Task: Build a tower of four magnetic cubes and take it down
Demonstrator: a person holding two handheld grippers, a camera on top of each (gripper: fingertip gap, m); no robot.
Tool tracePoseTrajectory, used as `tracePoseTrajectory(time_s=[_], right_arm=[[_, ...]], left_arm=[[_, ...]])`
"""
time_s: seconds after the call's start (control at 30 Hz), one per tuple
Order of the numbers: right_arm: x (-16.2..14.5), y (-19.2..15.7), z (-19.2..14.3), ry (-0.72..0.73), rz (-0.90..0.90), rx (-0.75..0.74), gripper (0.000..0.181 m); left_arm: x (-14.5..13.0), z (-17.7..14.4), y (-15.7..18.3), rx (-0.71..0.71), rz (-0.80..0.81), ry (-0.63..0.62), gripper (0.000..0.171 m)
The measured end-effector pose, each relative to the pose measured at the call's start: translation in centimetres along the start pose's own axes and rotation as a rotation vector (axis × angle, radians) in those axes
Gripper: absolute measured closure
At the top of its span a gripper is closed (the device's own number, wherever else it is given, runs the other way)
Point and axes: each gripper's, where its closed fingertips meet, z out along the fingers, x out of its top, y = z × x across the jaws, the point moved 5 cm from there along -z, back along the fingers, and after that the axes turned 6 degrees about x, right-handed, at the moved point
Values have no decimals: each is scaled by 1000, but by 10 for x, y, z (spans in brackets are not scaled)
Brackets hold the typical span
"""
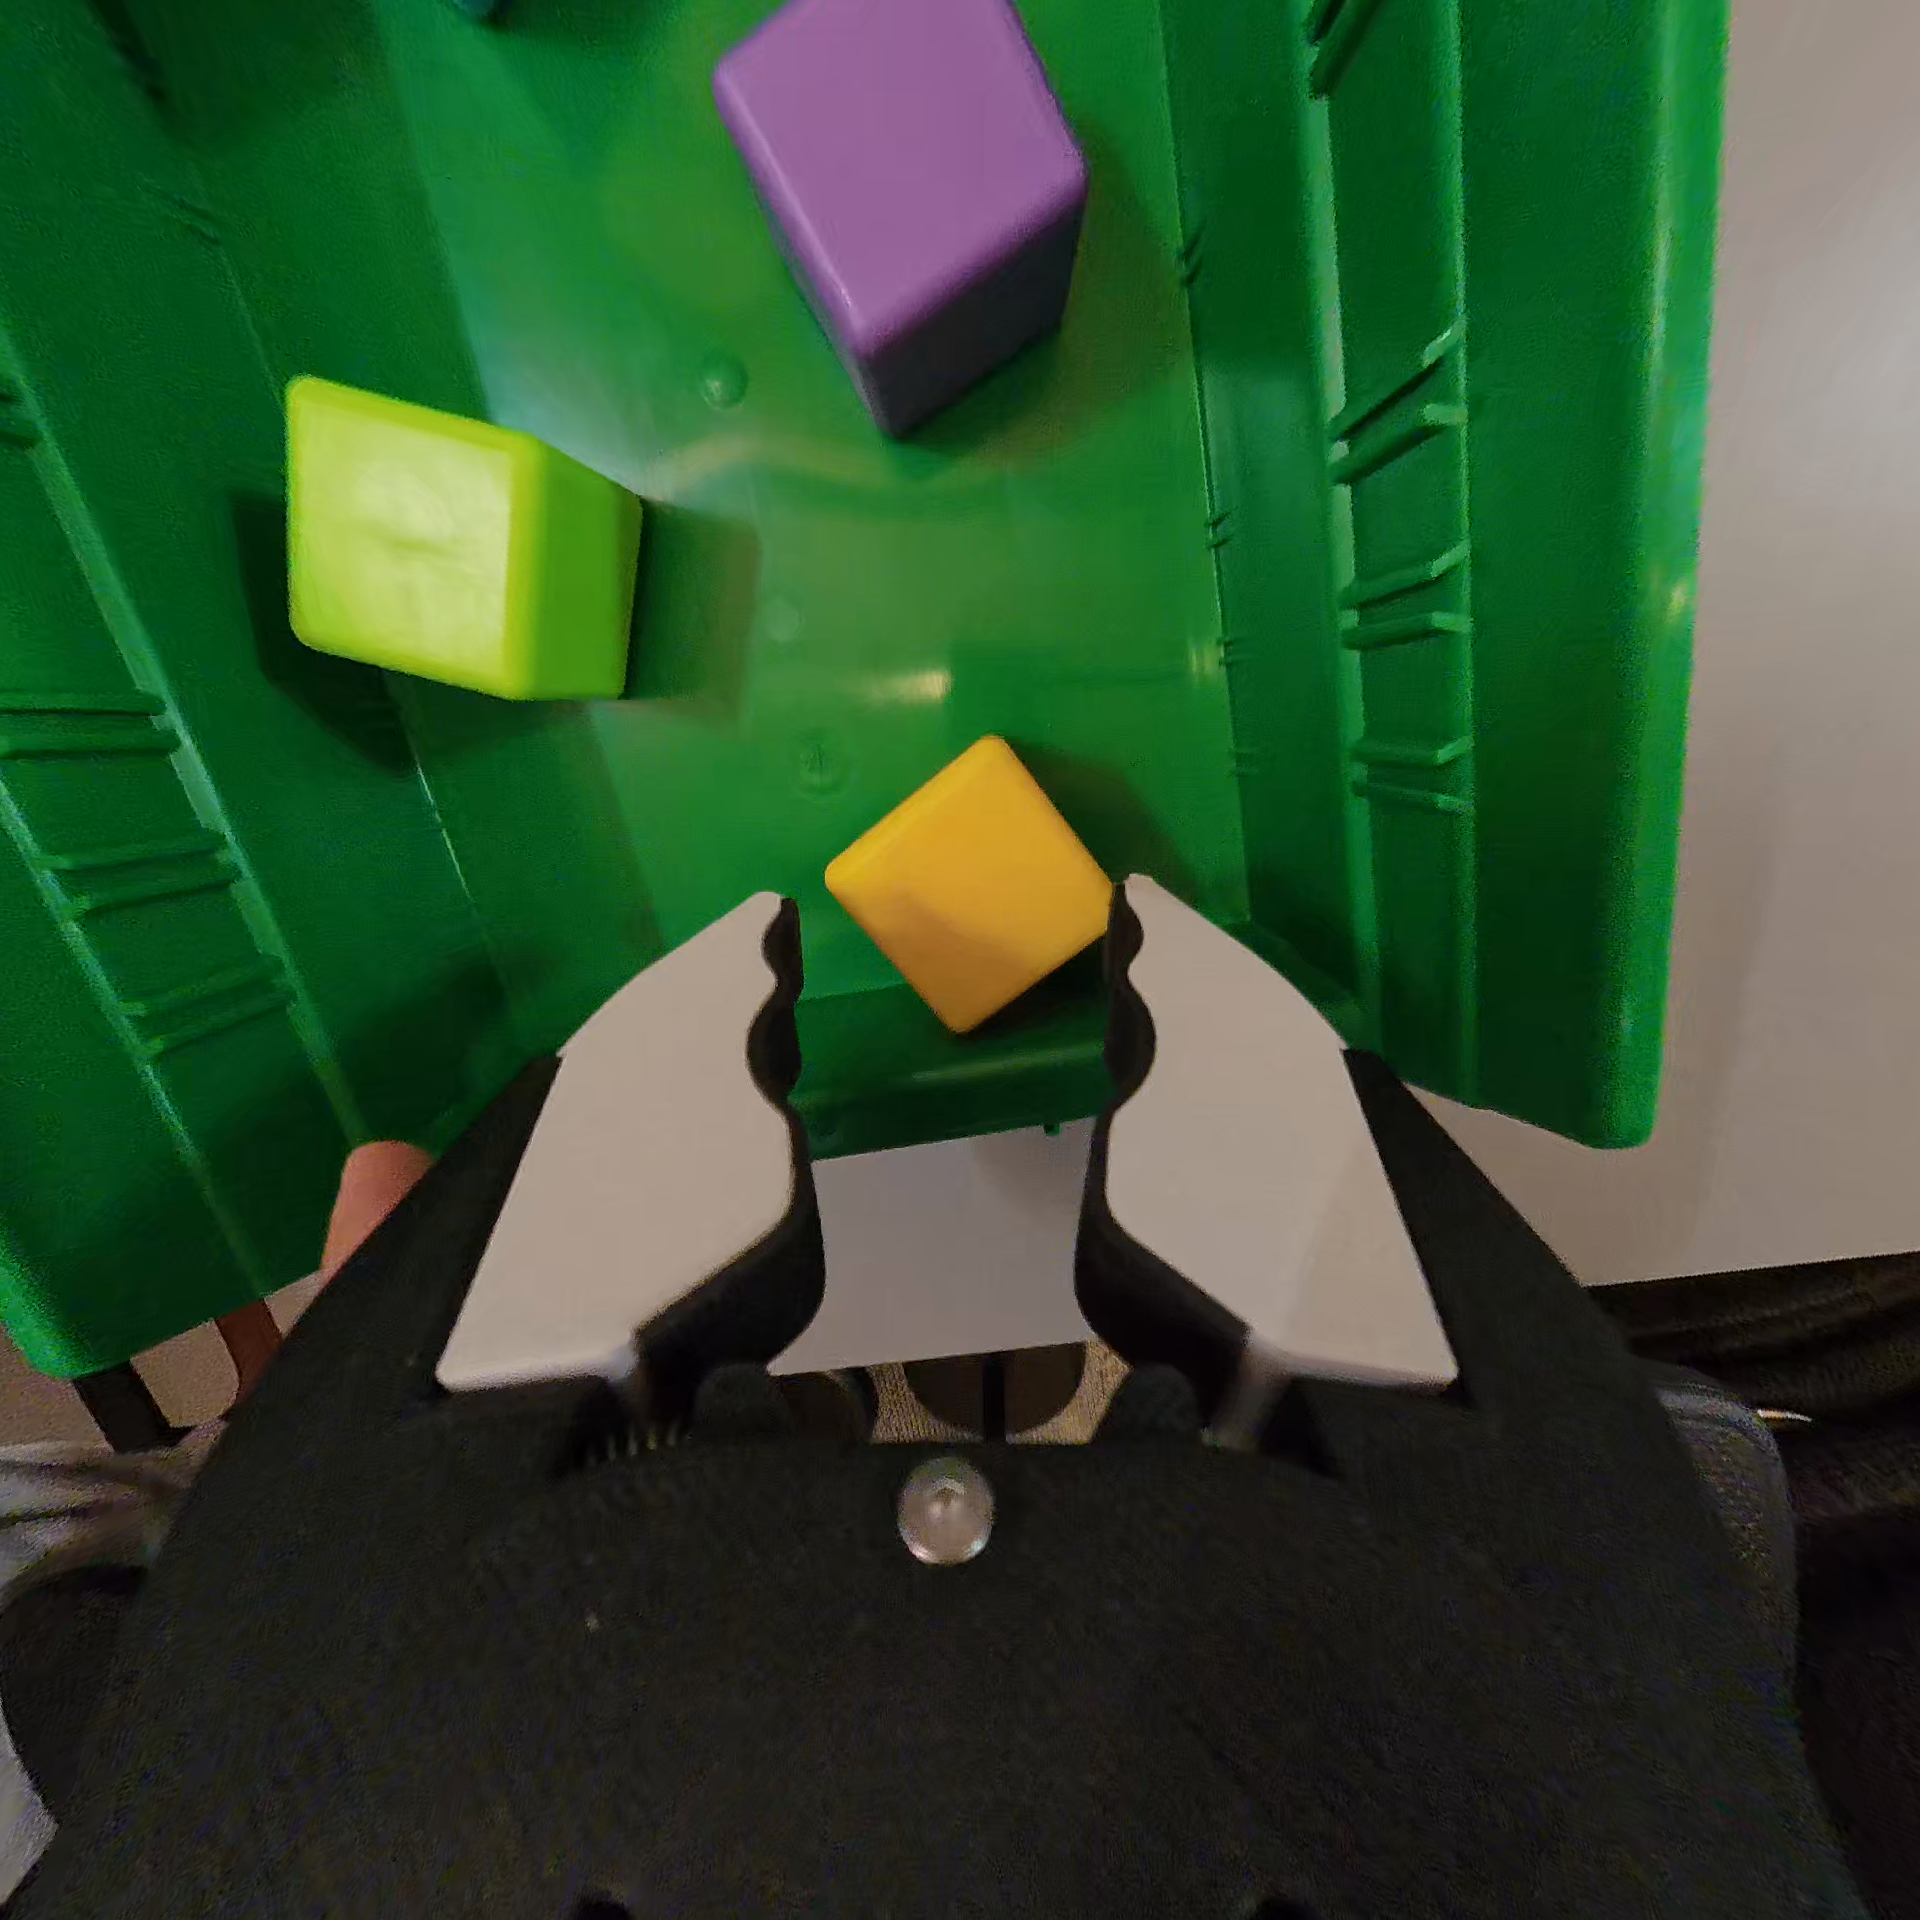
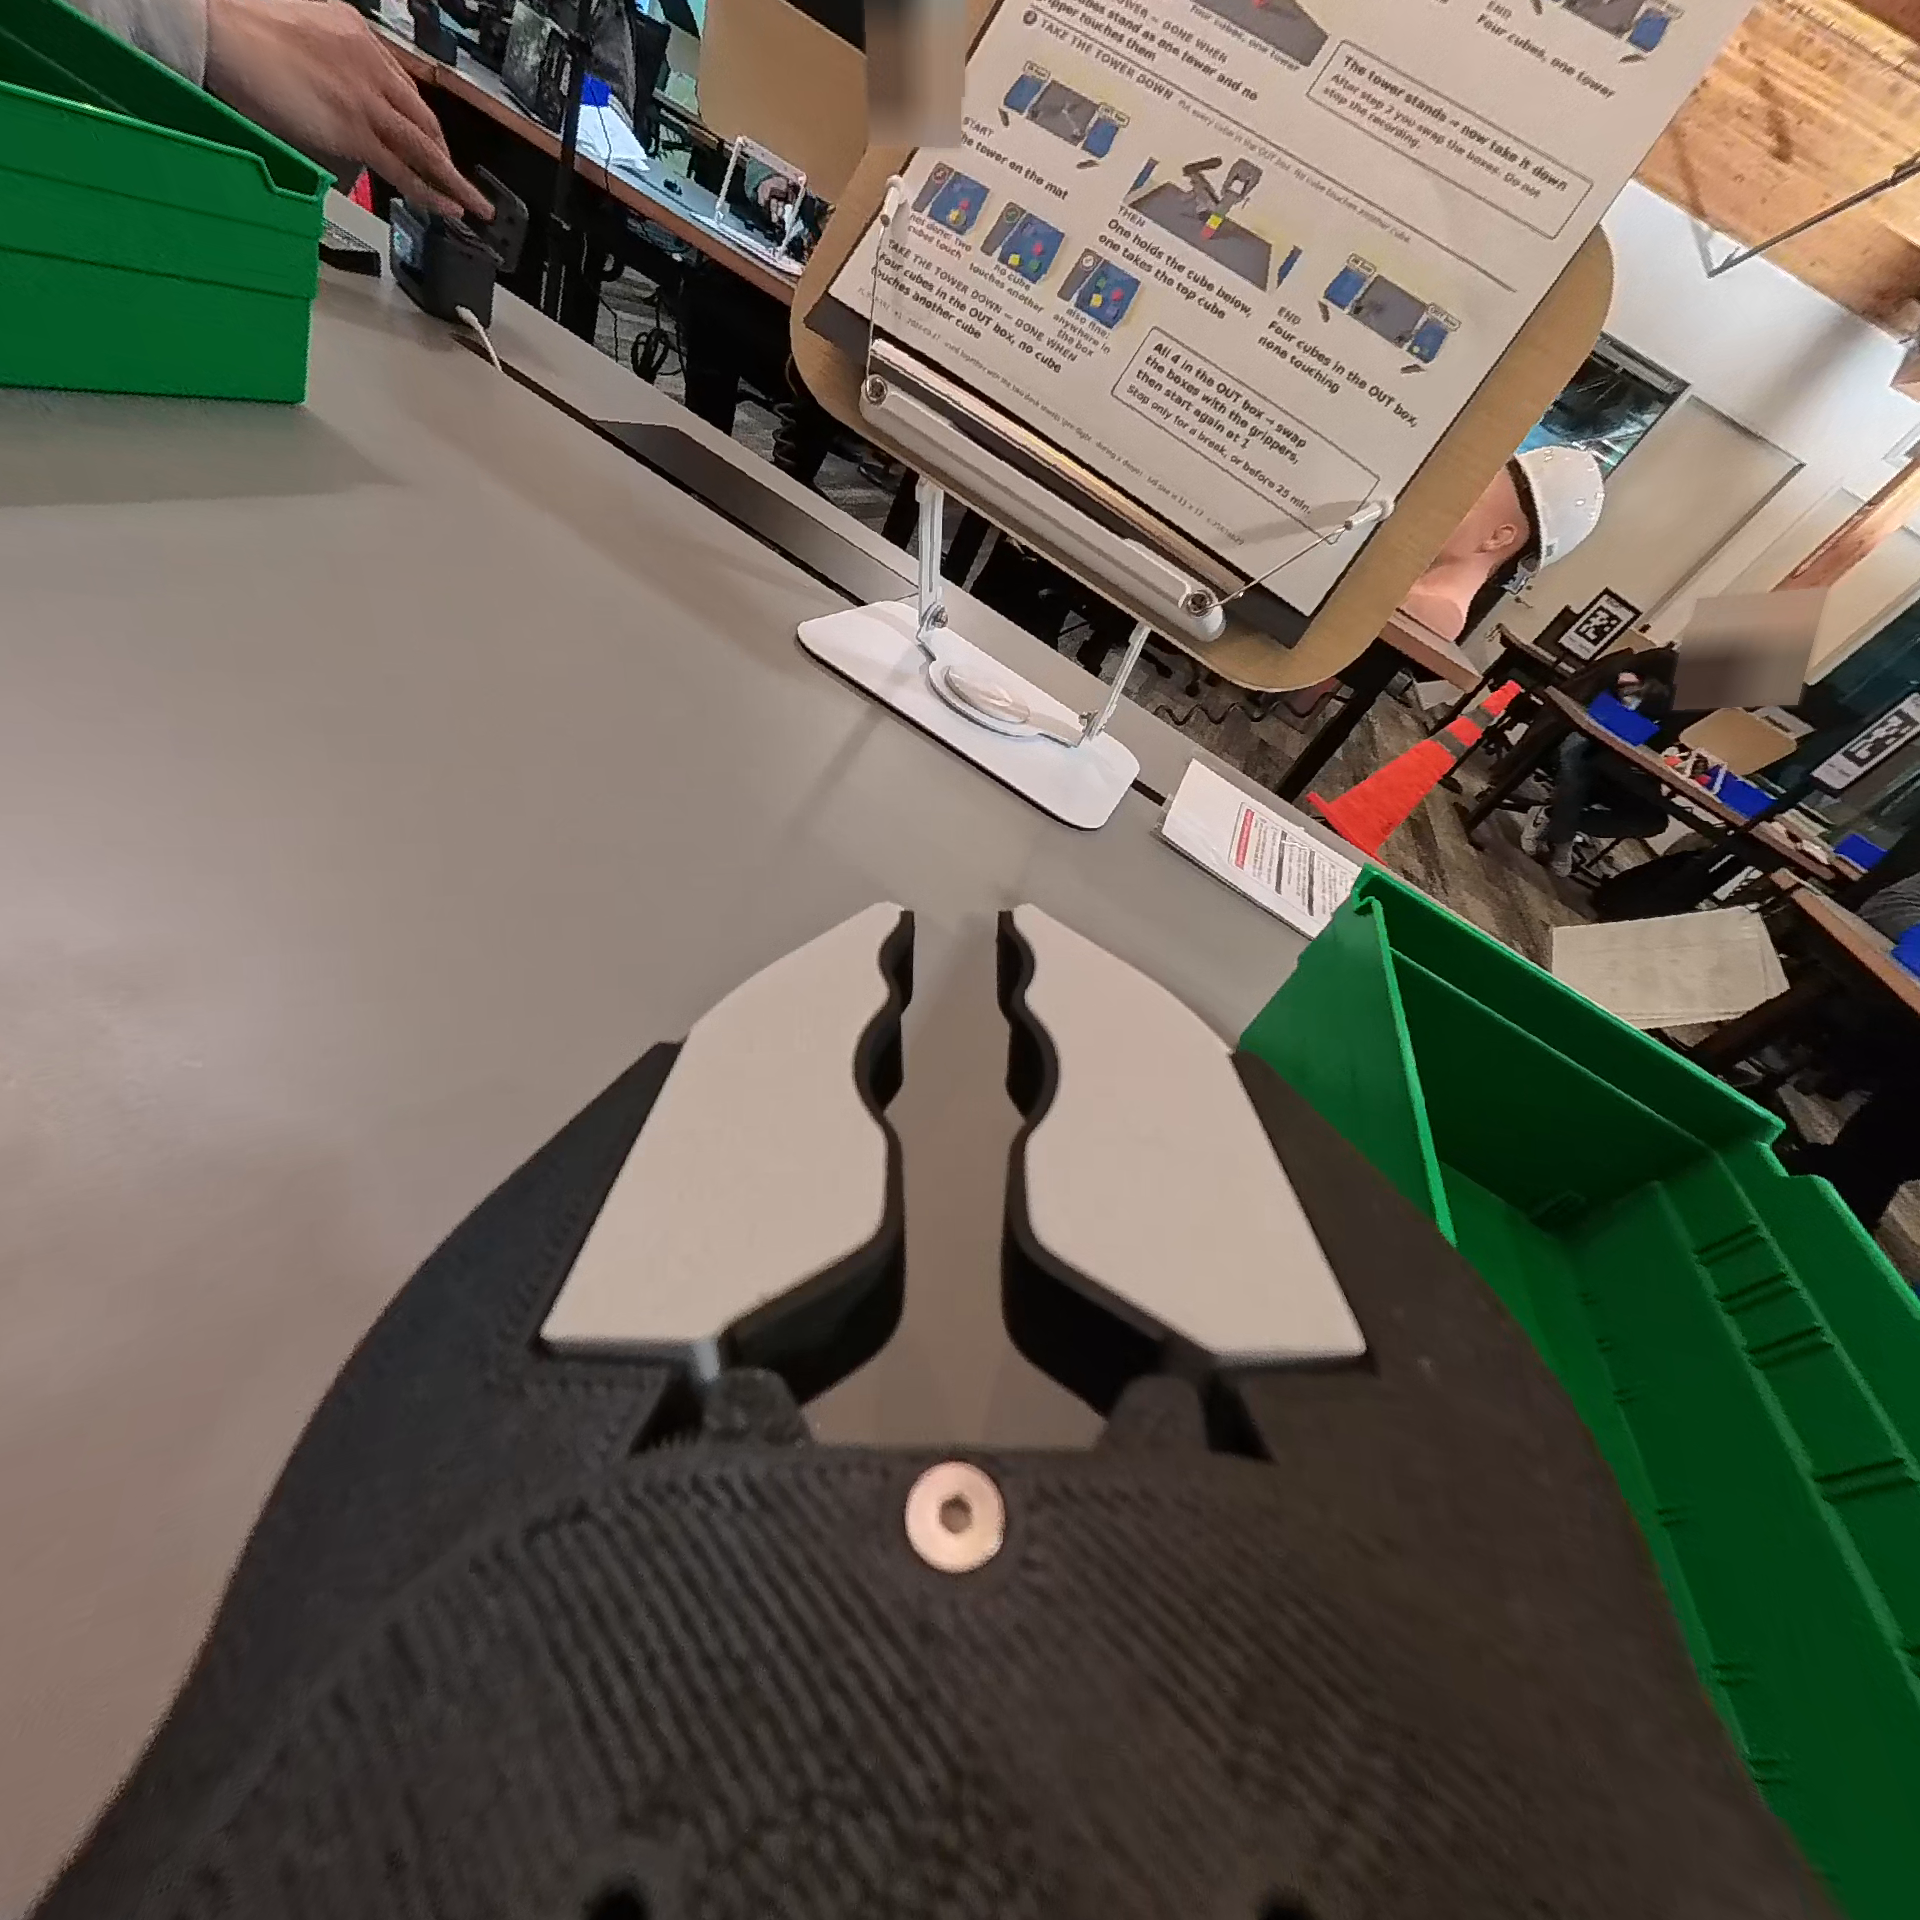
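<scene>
The left gripper (image 1: 951, 914), jaws spread wide and empty, hangs over the green bin (image 1: 1538, 623) with the yellow cube (image 1: 966, 883) corner-on just beyond its fingertips, while the right gripper (image 2: 956, 920), nearly closed, holds nothing.

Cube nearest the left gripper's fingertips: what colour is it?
Yellow. The cube lies in the green bin, clearest in the left wrist view.

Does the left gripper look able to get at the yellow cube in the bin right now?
Probably yes. The left gripper is open over the green bin, its jaws either side of the yellow cube, with nothing between; the other cubes sit apart.
</scene>
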Motion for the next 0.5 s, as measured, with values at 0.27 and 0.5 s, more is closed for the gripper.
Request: tracePoseTrajectory(time_s=[0.27, 0.5], right_arm=[[0, 0, 0, -3, -6, -1, 166], [0, -1, 1, -5, -12, -2, 166]], left_arm=[[-7, 17, 6, -72, 5, -59, 111], [-5, 18, -1, -74, 22, -31, 118]])
